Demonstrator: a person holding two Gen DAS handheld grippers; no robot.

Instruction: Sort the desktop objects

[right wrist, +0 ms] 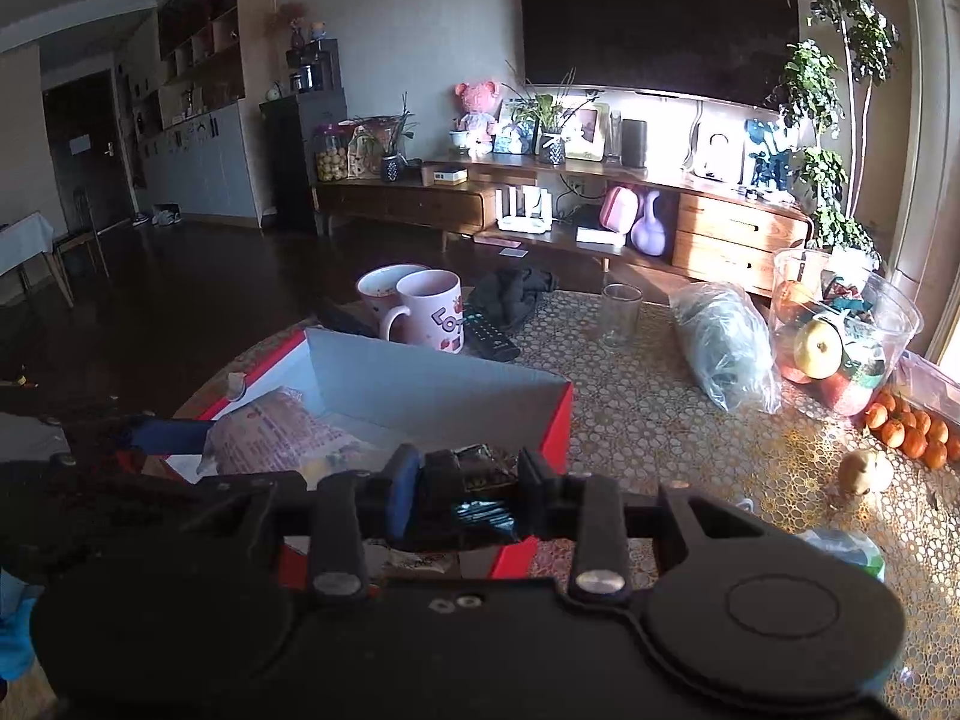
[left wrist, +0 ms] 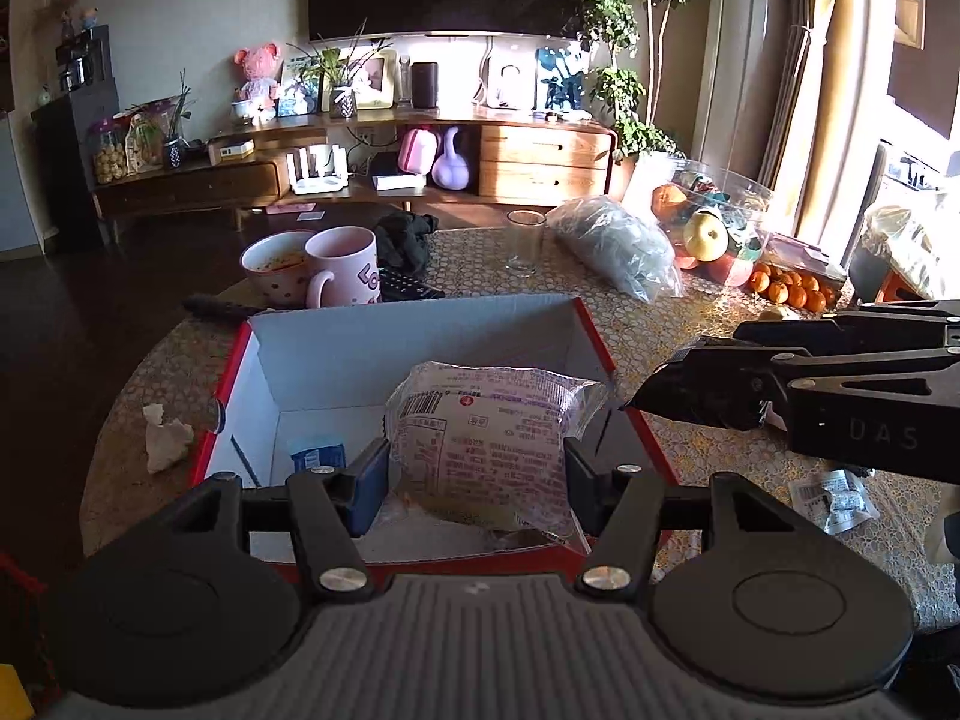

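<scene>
Over the open red cardboard box [left wrist: 420,348] with its smooth white walls, the left gripper [left wrist: 477,480] tilts downward, its fingers [left wrist: 369,483] clamped on a crinkly clear plastic packet [left wrist: 486,426] of printed film (a small blue sachet [left wrist: 318,456] lies on the box floor). Just right, above the box's red edge and the patterned surface [left wrist: 690,324], the right gripper [right wrist: 465,483] pinches a glossy dark wrapper [right wrist: 480,462] between narrow fingers.

Box [left wrist: 420,330] set on bench [left wrist: 690,324], near edge; small packet [left wrist: 318,455] inside, left. Mug [left wrist: 345,267] and bowl [left wrist: 273,261] behind box, bowl to left. Glass [left wrist: 525,240] farther back, right of mug; bagged item [left wrist: 618,246] to its right, then fruit container [left wrist: 714,228]. Crumpled tissue [left wrist: 165,438] left of box.
</scene>
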